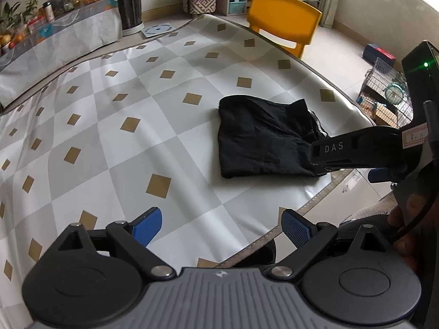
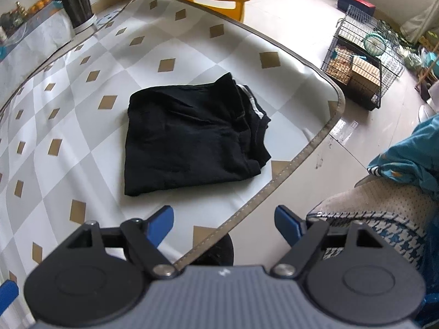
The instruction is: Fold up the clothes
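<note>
Desk (image 1: 170, 148) covered with a grey-and-white checked cloth bearing tan diamonds; a yellow chair (image 1: 284, 24) stands at its far edge, a wire cage (image 2: 362, 63) on the tiled floor to the right. Left claw (image 1: 221, 229) and right claw (image 2: 223, 224) both stand wide, blue pads apart, holding and touching nothing, poised above the near desk edge. The black garment (image 2: 192, 142) lies folded into a compact, roughly square bundle near the desk's right corner, with a pale stripe showing at its layered right edge.
</note>
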{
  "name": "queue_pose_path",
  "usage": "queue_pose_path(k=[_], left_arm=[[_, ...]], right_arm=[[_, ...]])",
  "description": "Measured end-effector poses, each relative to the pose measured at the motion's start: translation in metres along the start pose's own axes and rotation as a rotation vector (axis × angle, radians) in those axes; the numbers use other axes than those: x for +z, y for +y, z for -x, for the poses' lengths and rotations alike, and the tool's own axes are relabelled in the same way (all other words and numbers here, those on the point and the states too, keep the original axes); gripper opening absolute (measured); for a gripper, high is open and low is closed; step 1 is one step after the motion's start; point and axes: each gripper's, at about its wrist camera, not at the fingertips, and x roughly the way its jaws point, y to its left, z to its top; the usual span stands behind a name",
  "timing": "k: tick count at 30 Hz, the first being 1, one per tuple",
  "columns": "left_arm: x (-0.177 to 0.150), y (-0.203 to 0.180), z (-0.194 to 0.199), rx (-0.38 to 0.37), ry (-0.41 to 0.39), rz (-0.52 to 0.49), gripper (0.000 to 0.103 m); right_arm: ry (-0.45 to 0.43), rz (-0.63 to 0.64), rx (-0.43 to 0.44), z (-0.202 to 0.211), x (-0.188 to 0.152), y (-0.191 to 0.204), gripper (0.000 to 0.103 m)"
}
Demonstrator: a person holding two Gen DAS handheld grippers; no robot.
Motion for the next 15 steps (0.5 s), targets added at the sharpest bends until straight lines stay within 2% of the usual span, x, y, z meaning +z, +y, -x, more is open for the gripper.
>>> queue_pose_path(k=[15], left_arm=[[-0.0042, 0.0084, -0.0024, 0.017, 0.004, 0.016, 0.094]], right_arm=[[0.032, -0.002, 0.038, -0.0022, -0.0020, 0.0111, 0.080]])
